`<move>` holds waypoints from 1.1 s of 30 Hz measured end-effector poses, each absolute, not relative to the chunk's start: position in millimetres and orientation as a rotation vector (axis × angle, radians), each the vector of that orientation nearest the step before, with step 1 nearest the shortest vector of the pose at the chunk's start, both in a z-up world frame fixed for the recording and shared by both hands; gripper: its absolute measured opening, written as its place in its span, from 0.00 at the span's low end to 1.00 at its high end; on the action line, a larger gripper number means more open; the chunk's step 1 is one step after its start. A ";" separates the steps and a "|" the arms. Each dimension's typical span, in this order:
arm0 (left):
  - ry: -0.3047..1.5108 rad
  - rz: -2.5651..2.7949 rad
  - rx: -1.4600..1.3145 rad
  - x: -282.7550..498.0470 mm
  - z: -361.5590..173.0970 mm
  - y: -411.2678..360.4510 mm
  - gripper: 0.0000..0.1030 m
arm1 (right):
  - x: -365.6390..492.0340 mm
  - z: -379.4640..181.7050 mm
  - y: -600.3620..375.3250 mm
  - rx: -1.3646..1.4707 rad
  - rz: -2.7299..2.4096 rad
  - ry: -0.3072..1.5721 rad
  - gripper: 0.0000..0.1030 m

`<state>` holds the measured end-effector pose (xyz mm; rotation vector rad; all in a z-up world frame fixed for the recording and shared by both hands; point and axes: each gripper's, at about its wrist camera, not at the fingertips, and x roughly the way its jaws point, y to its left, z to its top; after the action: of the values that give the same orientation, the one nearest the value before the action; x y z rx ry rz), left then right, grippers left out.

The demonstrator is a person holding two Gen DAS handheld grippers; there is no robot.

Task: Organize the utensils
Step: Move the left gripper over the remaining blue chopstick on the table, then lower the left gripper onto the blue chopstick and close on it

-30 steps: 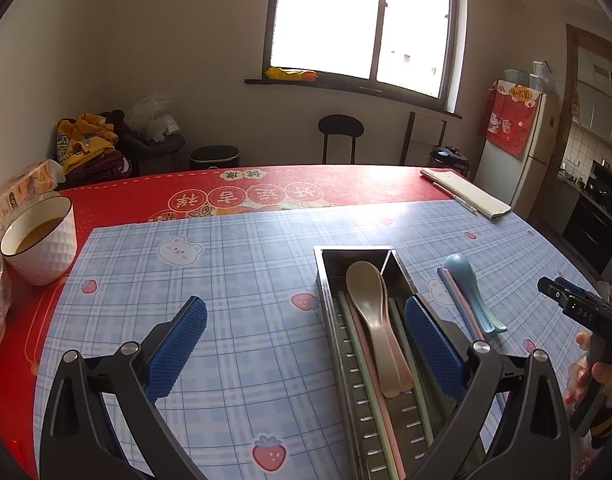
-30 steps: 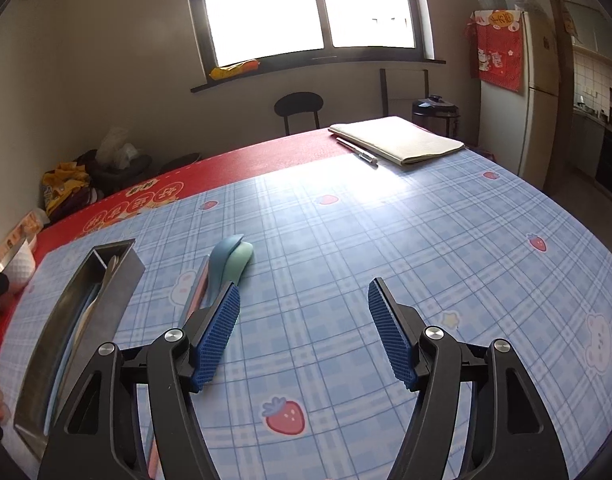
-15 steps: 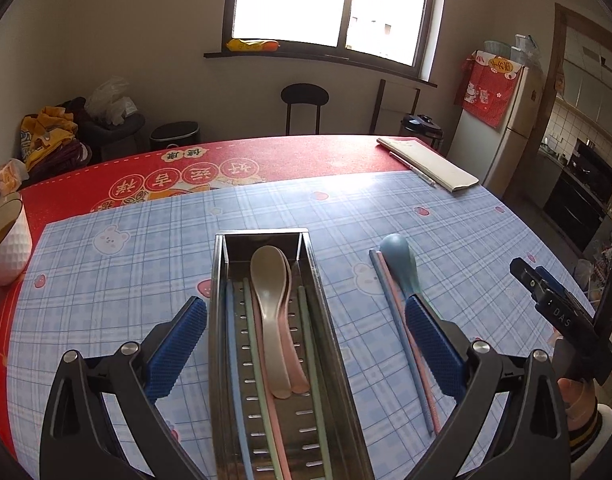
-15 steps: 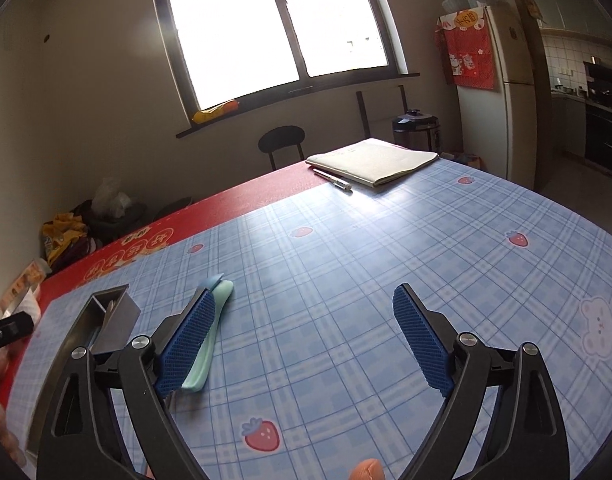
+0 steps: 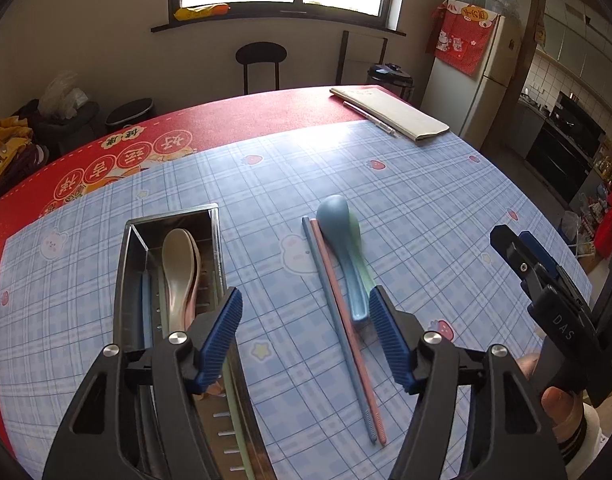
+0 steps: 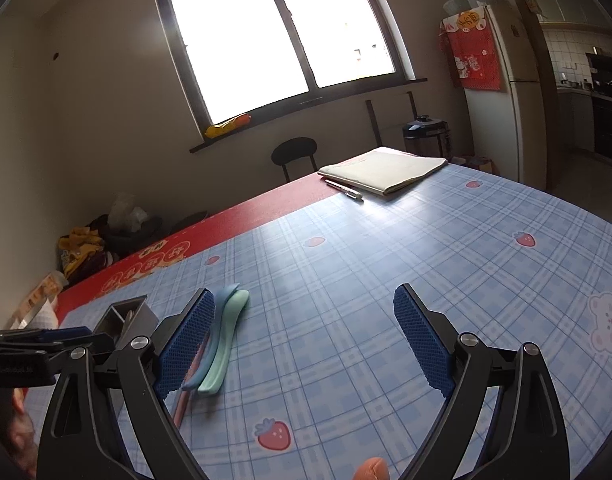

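A metal utensil tray (image 5: pixel 126 280) lies on the blue plaid cloth and holds a beige spoon (image 5: pixel 178 264), a pink spoon under it and some chopsticks. To its right on the cloth lie a blue and a pink chopstick (image 5: pixel 338 320) and a blue spoon (image 5: pixel 340 240) stacked on a green spoon (image 6: pixel 226 344). My left gripper (image 5: pixel 306 296) hovers over the loose chopsticks. Its jaws are closing, with the chopsticks between them on the cloth, and the pads touch nothing. My right gripper (image 6: pixel 304 304) stands open and empty just right of the spoons.
A notebook (image 6: pixel 386 170) with a pen (image 6: pixel 344 190) beside it lies at the table's far edge. The red cloth (image 5: pixel 186 132) covers the far left. A black chair (image 5: pixel 261 56) and a fridge (image 5: pixel 478 76) stand beyond the table.
My left gripper moved right, from over the tray to over the loose chopsticks, and its jaws narrowed. My right gripper opened wider.
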<state>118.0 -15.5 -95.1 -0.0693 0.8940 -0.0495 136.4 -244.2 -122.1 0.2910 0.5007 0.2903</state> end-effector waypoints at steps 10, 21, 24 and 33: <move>1.048 -0.001 -0.013 148.2 -114.4 -22.7 0.29 | 138.1 -124.8 -249.0 0.328 0.299 0.514 0.85; 1.208 -0.052 -0.014 179.2 -147.8 -33.9 0.18 | 142.4 -128.3 -254.6 0.366 0.317 0.528 0.85; 1.217 -0.044 -0.001 183.5 -150.2 -35.0 0.18 | 143.4 -129.1 -254.2 0.369 0.322 0.534 0.85; 1.215 -0.042 0.019 184.9 -155.0 -40.6 0.18 | 145.4 -130.8 -254.9 0.390 0.328 0.538 0.85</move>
<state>184.9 -40.6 -155.0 0.0189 1.2153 -0.0421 145.4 -254.9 -130.8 0.3904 0.5376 0.3276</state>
